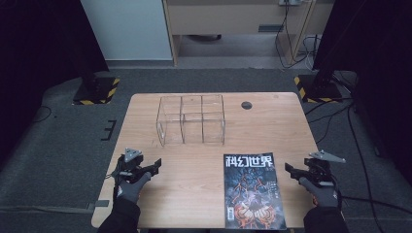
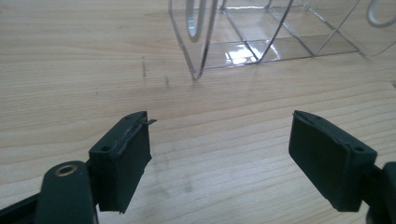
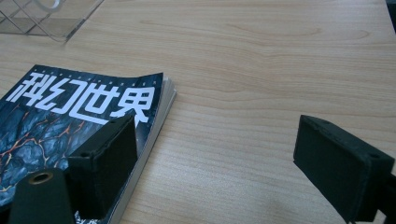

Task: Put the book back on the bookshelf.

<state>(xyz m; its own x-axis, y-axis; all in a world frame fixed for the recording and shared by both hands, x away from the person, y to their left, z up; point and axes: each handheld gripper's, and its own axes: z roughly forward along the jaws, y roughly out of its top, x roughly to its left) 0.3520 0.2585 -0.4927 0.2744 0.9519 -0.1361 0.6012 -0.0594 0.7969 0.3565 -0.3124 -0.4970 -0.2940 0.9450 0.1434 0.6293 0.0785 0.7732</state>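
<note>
A magazine (image 1: 253, 190) with a dark cover and white characters lies flat at the table's front right; its cover (image 3: 70, 112) fills the lower left of the right gripper view. A clear acrylic divided rack (image 1: 191, 119) stands on the middle of the table, and its near corner (image 2: 243, 37) is ahead of the left gripper. My left gripper (image 1: 154, 166) rests low at the front left, jaws wide open over bare wood (image 2: 219, 158). My right gripper (image 1: 290, 170) hovers just right of the magazine, open, with nothing between its jaws (image 3: 215, 168).
The wooden table (image 1: 272, 126) has a small dark round cap (image 1: 247, 105) near its back edge. Black stands with yellow-striped bases (image 1: 96, 91) sit on the grey floor at both back corners, with cables trailing at right.
</note>
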